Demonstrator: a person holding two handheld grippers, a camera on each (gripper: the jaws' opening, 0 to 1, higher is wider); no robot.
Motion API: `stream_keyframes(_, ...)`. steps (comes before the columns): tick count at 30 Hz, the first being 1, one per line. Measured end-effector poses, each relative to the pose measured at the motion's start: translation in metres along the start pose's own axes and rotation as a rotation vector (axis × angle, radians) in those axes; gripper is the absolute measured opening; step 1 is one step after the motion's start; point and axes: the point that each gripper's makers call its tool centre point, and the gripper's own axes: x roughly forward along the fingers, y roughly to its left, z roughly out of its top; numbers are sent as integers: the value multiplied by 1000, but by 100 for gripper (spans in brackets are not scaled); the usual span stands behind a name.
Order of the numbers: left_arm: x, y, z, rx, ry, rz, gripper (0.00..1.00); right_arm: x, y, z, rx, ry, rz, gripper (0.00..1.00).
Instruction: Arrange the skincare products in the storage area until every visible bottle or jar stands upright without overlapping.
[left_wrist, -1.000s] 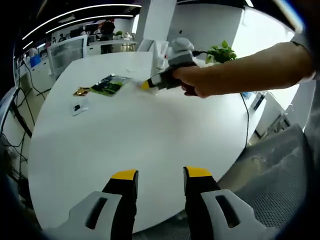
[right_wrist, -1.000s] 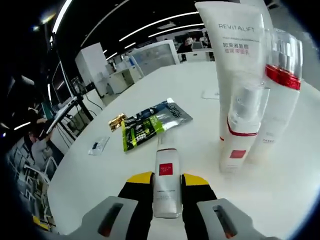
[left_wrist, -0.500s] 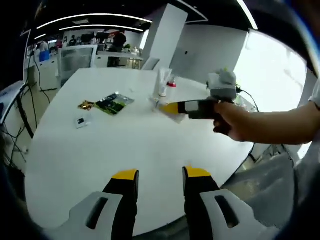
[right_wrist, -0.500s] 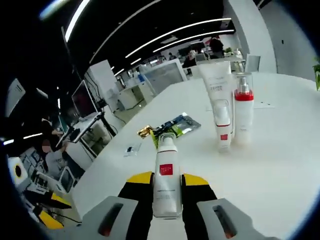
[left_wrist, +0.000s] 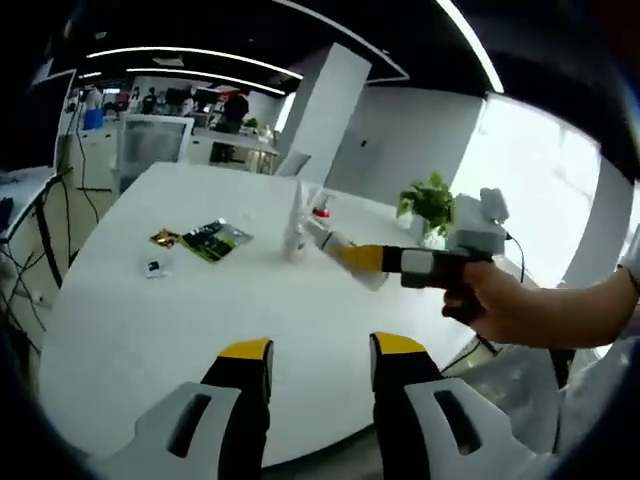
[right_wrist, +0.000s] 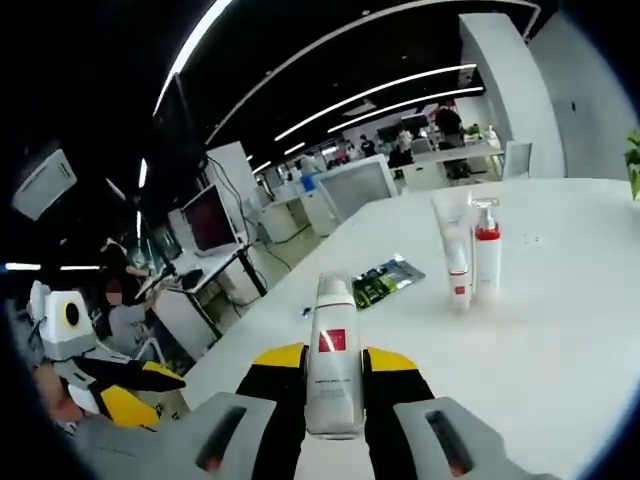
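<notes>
right gripper clamped on white bottle; left gripper wide apart; upright tube, pump bottle, foil sachets beyond

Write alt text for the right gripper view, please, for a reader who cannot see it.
The right claw holds a white bottle over a white table. Farther off on it stand a tube and a pump bottle, with sachets lying to their left.

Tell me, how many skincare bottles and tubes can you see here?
4. A white bottle with a red label sits clamped in the right gripper. A tall white tube, a small white bottle and a red-collared pump bottle stand together on the white table. Others may be hidden.
</notes>
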Motion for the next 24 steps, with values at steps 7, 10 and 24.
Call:
stream_keyframes(7,-5,-26,19,-233,-108,-120,41,-35,30,-5,-59,-45,43,14)
stream_keyframes(10,-6,-32,23,-320,-148,-150,44,-51,47,-2,-119,-84,82,14)
stream_keyframes(24,-3,-39,10,-385,-96,-220,40,-60,76,-40,-337,-11,137,0)
